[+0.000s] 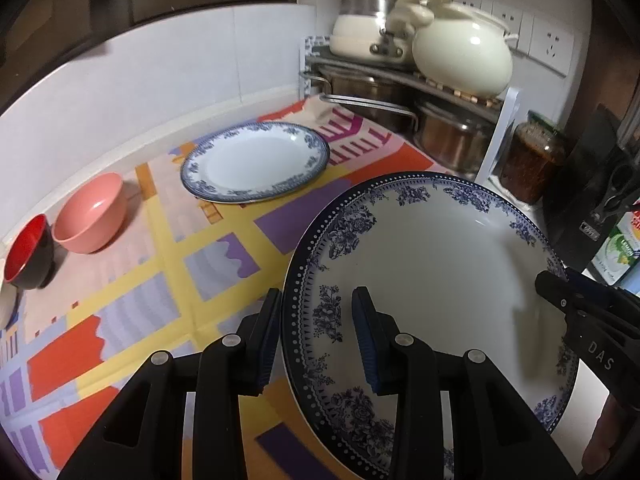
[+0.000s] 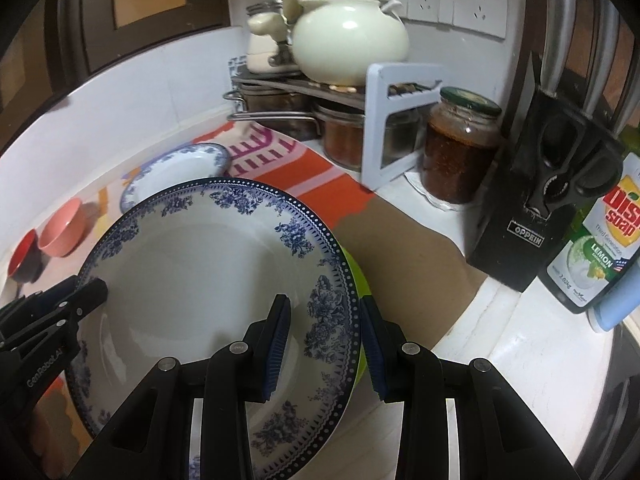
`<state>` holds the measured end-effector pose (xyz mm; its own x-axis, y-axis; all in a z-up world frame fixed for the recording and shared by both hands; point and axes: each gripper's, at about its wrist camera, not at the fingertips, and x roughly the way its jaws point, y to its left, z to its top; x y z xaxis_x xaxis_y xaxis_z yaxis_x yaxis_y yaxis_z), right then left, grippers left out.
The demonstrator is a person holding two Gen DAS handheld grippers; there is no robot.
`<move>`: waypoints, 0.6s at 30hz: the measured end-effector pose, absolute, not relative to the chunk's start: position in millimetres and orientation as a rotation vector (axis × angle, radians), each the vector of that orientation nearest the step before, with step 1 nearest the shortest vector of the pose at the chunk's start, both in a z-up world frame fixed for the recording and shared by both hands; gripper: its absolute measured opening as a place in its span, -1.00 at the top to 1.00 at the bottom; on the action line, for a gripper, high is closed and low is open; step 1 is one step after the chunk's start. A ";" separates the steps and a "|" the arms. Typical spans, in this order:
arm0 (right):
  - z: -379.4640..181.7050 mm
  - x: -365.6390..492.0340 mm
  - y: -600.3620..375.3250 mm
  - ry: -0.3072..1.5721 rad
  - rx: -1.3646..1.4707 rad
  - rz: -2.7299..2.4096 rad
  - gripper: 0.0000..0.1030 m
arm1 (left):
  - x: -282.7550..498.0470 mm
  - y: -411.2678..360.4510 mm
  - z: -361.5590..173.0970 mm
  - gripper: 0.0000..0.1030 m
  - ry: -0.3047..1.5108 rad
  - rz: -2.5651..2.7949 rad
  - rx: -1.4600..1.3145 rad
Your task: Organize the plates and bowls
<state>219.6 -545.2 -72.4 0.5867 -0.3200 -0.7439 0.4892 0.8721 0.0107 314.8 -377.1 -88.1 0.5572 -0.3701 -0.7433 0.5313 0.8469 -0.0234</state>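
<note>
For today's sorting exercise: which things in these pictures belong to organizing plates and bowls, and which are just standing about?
Belongs to the job:
- large plate, held at opposite rims by the left gripper and right gripper
- second plate on the cloth
- pink bowl
- red and black bowl

Just standing about:
- cream pot
- jar
- dish soap bottle
- knife block
</note>
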 end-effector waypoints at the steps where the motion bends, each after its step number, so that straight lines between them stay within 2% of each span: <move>1: -75.0 221.0 -547.4 0.821 0.225 -0.476 0.29 | 316.4 -379.8 -90.6 0.31 0.826 -0.535 0.215; 18: -114.8 243.1 -576.4 0.878 0.246 -0.467 0.29 | 334.8 -410.3 -124.1 0.31 0.872 -0.497 0.256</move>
